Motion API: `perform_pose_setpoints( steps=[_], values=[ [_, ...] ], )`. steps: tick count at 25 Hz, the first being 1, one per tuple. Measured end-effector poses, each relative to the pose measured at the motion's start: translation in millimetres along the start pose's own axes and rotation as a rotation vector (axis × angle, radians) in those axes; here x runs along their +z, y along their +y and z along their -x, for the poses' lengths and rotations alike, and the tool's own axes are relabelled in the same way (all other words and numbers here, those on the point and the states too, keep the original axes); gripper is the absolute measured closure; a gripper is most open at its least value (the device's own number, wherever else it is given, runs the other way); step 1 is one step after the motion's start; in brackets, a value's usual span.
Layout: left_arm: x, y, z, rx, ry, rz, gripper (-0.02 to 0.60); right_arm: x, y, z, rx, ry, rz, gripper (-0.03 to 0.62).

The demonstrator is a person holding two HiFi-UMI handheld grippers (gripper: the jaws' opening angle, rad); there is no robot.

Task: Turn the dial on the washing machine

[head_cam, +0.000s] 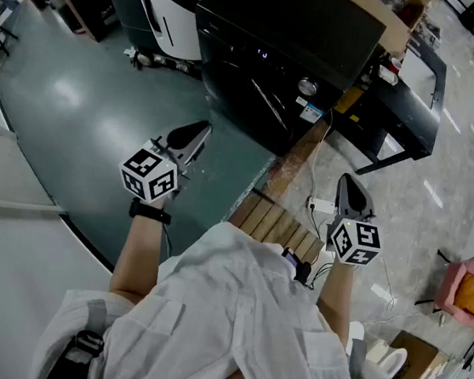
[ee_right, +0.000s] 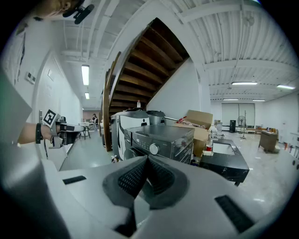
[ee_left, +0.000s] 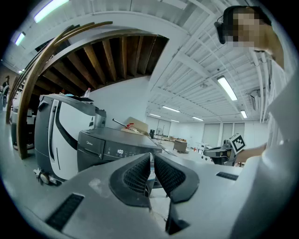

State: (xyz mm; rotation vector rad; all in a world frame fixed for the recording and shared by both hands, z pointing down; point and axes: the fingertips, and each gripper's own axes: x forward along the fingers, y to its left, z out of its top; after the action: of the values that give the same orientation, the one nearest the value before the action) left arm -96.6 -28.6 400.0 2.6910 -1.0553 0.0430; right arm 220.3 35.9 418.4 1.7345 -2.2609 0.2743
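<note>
The washer (head_cam: 281, 35) is dark and stands on the floor ahead of the person, well apart from both grippers. Its dial (head_cam: 308, 87) is a round silver knob on the front panel, near the right corner. Nothing touches it.

The left gripper (head_cam: 198, 131) is held up over the green floor. Its jaws are pressed close together with nothing in them. The right gripper (head_cam: 348, 183) is held up near a white plug strip (head_cam: 321, 206). Its jaws are pressed together too, and they hold nothing.

In the right gripper view the dial (ee_right: 153, 149) shows just above the jaws. A cardboard box (ee_right: 198, 122) sits behind the washer.
</note>
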Motion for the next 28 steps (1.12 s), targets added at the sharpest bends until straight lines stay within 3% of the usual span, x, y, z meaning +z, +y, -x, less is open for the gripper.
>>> perform_pose_setpoints(
  steps=[17, 28],
  values=[
    [-2, 8, 16, 0.006, -0.002, 0.008, 0.552, -1, 16, 2, 0.021, -0.031, -0.047, 0.592],
    [-11, 26, 28, 0.028, 0.000, 0.031, 0.552, 5, 33, -18, 0.054, -0.017, 0.001, 0.592]
  ],
)
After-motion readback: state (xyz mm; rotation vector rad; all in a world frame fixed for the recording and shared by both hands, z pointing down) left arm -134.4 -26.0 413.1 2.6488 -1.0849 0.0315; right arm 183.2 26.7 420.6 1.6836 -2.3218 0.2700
